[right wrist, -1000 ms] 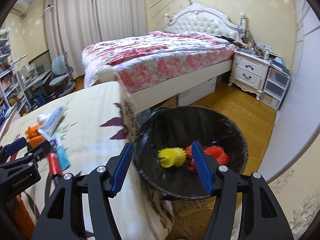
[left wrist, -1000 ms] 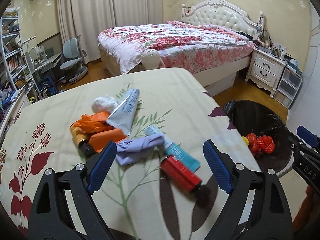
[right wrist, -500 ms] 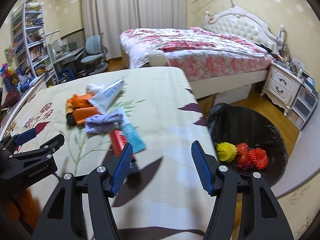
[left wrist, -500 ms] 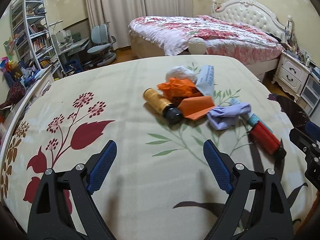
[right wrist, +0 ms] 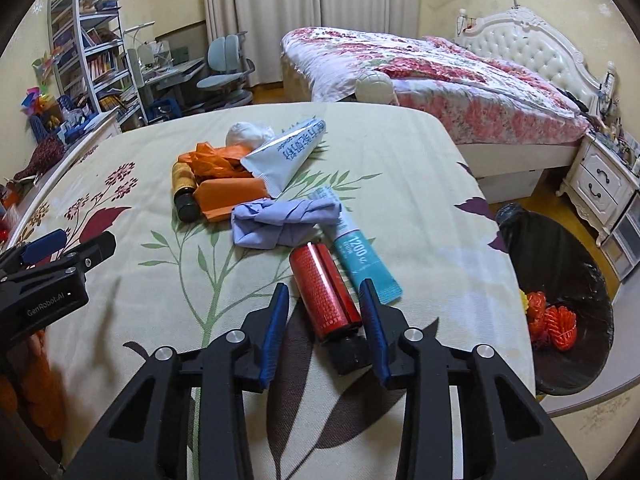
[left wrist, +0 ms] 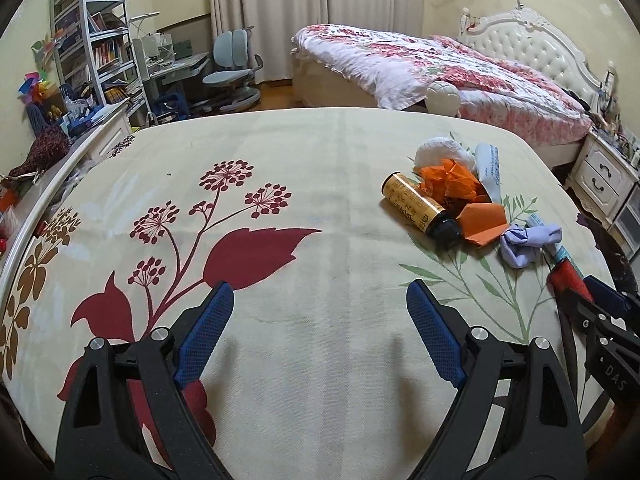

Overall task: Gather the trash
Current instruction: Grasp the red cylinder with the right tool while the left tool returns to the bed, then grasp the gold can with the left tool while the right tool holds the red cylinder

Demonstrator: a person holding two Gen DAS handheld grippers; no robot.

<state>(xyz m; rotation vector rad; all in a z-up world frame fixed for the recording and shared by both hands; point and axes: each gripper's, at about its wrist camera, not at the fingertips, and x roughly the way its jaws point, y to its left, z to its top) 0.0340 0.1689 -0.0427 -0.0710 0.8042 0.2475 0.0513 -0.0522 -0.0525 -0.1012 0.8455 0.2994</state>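
Observation:
Trash lies in a pile on the floral tablecloth (right wrist: 400,160): a red bottle (right wrist: 324,296) with a black cap, a teal tube (right wrist: 360,256), a purple crumpled glove (right wrist: 280,220), orange paper (right wrist: 228,192), a gold bottle (right wrist: 182,184), a white wad (right wrist: 246,134) and a white-and-blue pouch (right wrist: 288,152). My right gripper (right wrist: 324,312) straddles the red bottle's cap end and its jaws are closing. The right pad is at the bottle and a gap shows at the left pad. My left gripper (left wrist: 320,320) is open over bare cloth, left of the gold bottle (left wrist: 416,204).
A bin with a black liner (right wrist: 560,248) stands on the floor off the table's right edge and holds red and yellow items (right wrist: 556,320). Behind the table are a bed (right wrist: 420,68), a nightstand (right wrist: 600,184), a desk chair (right wrist: 224,64) and bookshelves (right wrist: 92,52).
The right gripper swung from over the bin to the table and narrowed its jaws around the red bottle. The left gripper slid left, away from the pile, and stayed open.

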